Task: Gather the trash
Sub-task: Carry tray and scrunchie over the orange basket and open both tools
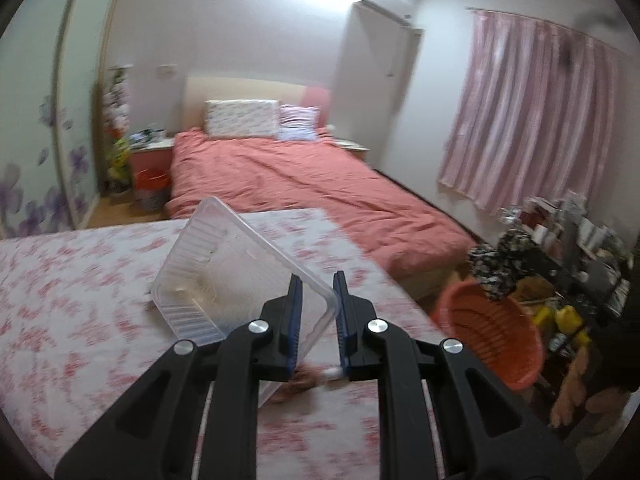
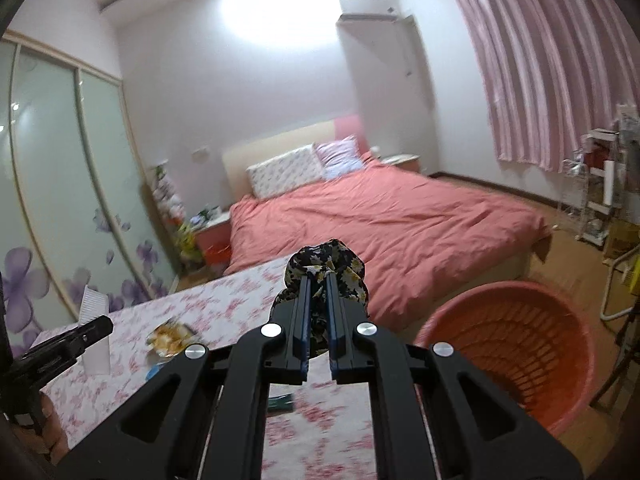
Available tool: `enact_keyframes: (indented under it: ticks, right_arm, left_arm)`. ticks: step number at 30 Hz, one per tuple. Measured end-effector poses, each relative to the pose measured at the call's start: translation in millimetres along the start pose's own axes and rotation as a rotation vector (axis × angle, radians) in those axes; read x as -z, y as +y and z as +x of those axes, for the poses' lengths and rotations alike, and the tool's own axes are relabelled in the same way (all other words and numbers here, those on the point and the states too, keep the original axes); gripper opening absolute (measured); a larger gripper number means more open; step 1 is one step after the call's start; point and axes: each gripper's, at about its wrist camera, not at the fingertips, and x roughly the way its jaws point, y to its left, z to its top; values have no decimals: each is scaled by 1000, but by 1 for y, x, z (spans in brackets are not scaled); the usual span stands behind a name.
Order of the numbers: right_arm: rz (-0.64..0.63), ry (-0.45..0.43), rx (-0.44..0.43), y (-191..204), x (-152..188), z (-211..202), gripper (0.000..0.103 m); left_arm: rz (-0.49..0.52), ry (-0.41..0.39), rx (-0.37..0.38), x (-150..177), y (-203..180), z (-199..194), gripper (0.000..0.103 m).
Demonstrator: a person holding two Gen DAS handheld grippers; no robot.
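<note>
— What have your tongs got?
— My right gripper [image 2: 318, 280] is clamped on the dark patterned wad [image 2: 326, 264]; the red basket [image 2: 508, 344] lies lower right, near; my left gripper [image 1: 316, 284] pinches the clear tray [image 1: 224, 268], farther left.

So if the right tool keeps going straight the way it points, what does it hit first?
Beyond the patterned wrapper clamped in the right tool, the line runs over the floral table's far edge toward the pink bed. The bed likely comes first, though depth is unclear.
</note>
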Motion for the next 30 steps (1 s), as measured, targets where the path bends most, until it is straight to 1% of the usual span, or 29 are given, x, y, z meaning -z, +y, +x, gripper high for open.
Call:
enact_keyframes:
  ticks: [4, 8, 17, 24, 30]
  right_arm:
    - [25, -31, 48, -19, -2, -5, 7]
    - [52, -46, 100, -45, 0, -6, 7]
    - [135, -31, 200, -108, 6, 3, 7]
    - [196, -5, 238, -149, 12, 7, 7]
    - [220, 12, 259, -165, 17, 11, 7]
  left_arm:
    - [45, 2, 80, -4, -41, 10, 16]
    - [81, 30, 167, -3, -87, 30, 16]
    - [161, 109, 306, 16, -172, 81, 16]
    - [219, 173, 372, 36, -219, 121, 16]
    - [243, 222, 396, 52, -245, 156, 17]
